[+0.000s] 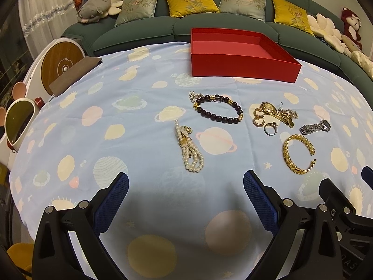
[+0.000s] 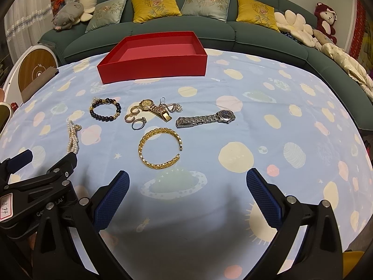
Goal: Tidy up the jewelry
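Both sets of fingers are spread wide apart and hold nothing. The left gripper [image 1: 186, 182] hangs low over the surface [image 1: 116, 140], which has a blue cloth with planets on it. Just past its fingertips lies the pearl bracelet [image 1: 190, 149], closest to the left finger's side. Farther out sits the dark bead bracelet [image 1: 219, 109]. Off past the right finger is the gold cuff [image 1: 298, 154], with the silver watch [image 1: 316, 126] beyond it. The right gripper [image 2: 187, 182] also hangs over the cloth — the gold cuff [image 2: 160, 148] lies straight ahead of its left finger. Past that is a small heap: the gold watch [image 2: 153, 108], gold hoop earrings [image 2: 131, 114] and a silver ring [image 2: 138, 123], all touching or nearly so. The silver watch [image 2: 206, 117] lies flat between the fingers, farther out. The red box [image 2: 151, 66] stands open at the far side — no jewelry shows inside it.
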The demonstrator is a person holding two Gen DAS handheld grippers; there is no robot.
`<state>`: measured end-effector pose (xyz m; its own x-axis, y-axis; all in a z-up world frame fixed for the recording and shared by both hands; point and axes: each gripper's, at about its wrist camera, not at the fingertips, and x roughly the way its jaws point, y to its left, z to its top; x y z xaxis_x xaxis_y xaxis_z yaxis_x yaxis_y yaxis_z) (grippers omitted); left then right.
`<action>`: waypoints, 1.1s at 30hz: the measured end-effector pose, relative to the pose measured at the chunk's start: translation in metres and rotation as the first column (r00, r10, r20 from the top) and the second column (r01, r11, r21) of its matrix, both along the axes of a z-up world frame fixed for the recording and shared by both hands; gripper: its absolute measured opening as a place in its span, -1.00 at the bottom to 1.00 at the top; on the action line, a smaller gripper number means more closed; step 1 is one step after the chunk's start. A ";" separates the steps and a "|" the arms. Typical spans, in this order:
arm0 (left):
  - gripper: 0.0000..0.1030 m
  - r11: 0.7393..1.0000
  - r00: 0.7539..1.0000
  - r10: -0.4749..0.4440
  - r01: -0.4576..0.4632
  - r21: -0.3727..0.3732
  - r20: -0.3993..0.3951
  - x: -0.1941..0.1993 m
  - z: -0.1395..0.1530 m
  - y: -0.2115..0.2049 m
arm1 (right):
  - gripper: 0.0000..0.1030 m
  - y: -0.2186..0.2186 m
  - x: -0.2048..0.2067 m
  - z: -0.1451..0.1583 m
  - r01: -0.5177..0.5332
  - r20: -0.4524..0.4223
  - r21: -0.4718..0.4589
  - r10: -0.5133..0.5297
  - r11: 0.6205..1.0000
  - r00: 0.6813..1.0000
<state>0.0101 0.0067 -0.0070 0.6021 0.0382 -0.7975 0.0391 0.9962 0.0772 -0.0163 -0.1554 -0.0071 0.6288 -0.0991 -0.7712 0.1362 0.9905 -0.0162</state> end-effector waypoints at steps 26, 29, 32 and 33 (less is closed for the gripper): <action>0.86 1.000 1.000 0.005 -0.005 -0.007 -0.004 -0.001 -0.001 0.003 | 0.90 0.000 0.000 0.000 0.000 0.000 0.000 0.000 1.000 1.000; 0.86 1.000 1.000 0.006 -0.006 -0.008 -0.005 -0.001 -0.001 0.003 | 0.90 0.000 0.000 0.000 -0.001 0.000 0.000 0.001 1.000 1.000; 0.86 1.000 1.000 0.006 -0.006 -0.008 -0.005 -0.001 -0.001 0.003 | 0.90 -0.001 0.000 0.000 0.000 0.000 0.001 0.000 1.000 1.000; 0.86 1.000 1.000 0.006 -0.006 -0.008 -0.005 -0.001 -0.001 0.003 | 0.90 0.000 0.000 0.000 0.000 -0.001 0.002 0.000 1.000 1.000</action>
